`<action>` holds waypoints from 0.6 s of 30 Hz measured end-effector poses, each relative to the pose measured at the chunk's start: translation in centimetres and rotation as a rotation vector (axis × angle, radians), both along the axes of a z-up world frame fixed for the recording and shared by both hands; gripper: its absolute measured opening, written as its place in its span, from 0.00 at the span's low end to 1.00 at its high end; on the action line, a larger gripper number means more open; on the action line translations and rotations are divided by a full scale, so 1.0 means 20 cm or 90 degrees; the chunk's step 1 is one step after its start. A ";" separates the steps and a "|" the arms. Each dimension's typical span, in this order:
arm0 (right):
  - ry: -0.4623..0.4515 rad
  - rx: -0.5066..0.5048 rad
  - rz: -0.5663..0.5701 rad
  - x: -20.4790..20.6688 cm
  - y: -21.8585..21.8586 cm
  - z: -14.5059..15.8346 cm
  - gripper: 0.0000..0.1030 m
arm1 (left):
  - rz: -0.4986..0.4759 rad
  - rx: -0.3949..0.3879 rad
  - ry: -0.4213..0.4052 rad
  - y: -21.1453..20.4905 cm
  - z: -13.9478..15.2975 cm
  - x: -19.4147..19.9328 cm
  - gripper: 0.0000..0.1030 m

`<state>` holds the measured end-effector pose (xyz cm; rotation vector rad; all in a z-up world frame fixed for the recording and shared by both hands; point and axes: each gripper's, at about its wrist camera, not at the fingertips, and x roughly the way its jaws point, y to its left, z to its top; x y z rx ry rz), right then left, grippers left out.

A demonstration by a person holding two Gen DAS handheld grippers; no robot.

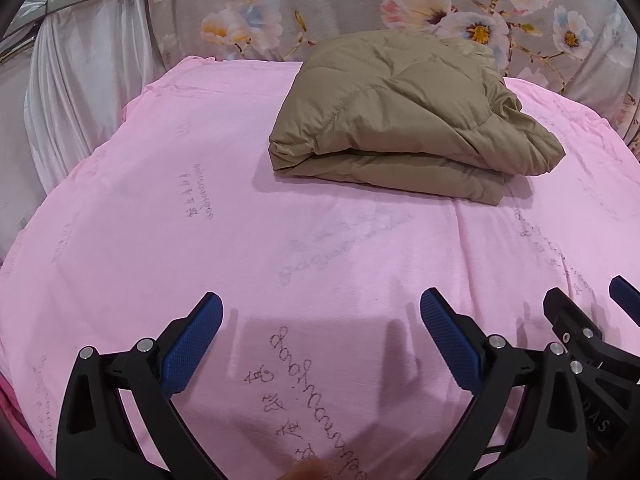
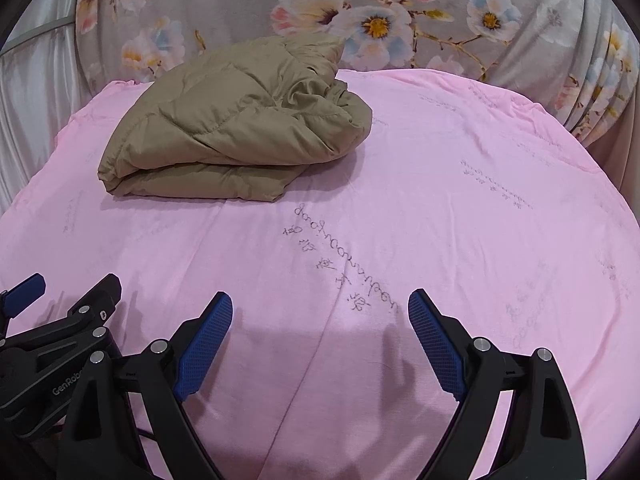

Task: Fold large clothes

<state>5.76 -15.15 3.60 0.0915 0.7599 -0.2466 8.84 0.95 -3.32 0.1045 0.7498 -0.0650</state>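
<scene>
A puffy tan coat (image 1: 404, 116) lay folded in a thick bundle on the far part of the bed, on top of a pink sheet (image 1: 160, 240). One side of the bundle was neat and flat, but the other side was bunched up, so I could not tell which part was a sleeve or a hood.

The left hand-held gripper (image 1: 320, 320) hung low over the near part of the sheet with its blue fingers (image 1: 192, 344) spread wide — nothing was between them. The right hand-held gripper (image 2: 320, 320) was spread just as wide and held nothing too. Both were well apart from the coat.

Each gripper showed only partly beside the other — cut off at the edge.

Gray writing (image 2: 344, 264) ran across the sheet, too squiggly to read. Behind the bed hung a cloth with big flowers (image 2: 376, 20) and a white curtain (image 1: 80, 80).
</scene>
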 end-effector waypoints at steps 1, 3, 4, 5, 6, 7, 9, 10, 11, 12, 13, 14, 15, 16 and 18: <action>0.000 0.000 0.000 0.00 0.00 0.00 0.85 | 0.001 0.000 -0.001 0.00 0.00 0.00 0.94; 0.000 0.000 -0.001 0.00 0.00 0.00 0.85 | 0.002 0.001 -0.002 0.00 0.00 0.00 0.94; 0.000 0.000 -0.001 0.00 0.00 0.00 0.85 | 0.001 0.001 -0.001 0.00 0.00 0.00 0.94; 0.000 0.000 0.000 0.00 0.00 0.00 0.85 | 0.001 0.001 -0.001 0.00 0.00 0.00 0.94; 0.000 0.000 0.000 0.00 0.00 0.00 0.85 | 0.002 0.002 -0.002 0.00 0.00 -0.01 0.94; 0.000 0.000 0.000 0.00 0.00 0.00 0.85 | 0.001 0.001 -0.002 0.00 0.00 -0.01 0.94; 0.000 0.000 -0.001 0.00 0.00 0.00 0.85 | 0.001 0.002 -0.001 0.00 0.00 0.00 0.94; 0.000 0.000 -0.001 0.00 0.00 0.00 0.85 | 0.001 0.001 -0.001 0.00 0.00 0.00 0.94; 0.000 0.000 -0.001 0.00 0.00 0.00 0.85 | 0.001 0.001 -0.002 0.00 0.00 0.00 0.94; 0.000 -0.001 0.000 0.00 0.00 0.00 0.85 | 0.001 0.002 -0.002 0.00 0.00 0.00 0.94; 0.000 -0.001 -0.001 0.00 0.00 0.00 0.85 | 0.001 0.002 -0.001 0.01 0.00 0.00 0.94; 0.000 -0.001 -0.001 0.00 0.00 0.00 0.85 | 0.001 0.002 -0.001 0.01 0.00 0.00 0.94; 0.000 -0.001 0.000 0.00 0.00 0.00 0.85 | 0.001 0.002 -0.001 0.00 0.00 0.00 0.94; 0.000 -0.001 -0.001 0.00 0.00 0.00 0.85 | 0.001 0.002 -0.001 0.00 0.00 0.00 0.94; 0.000 -0.001 -0.001 0.00 0.01 0.00 0.85 | 0.001 0.002 -0.001 0.01 0.00 0.00 0.94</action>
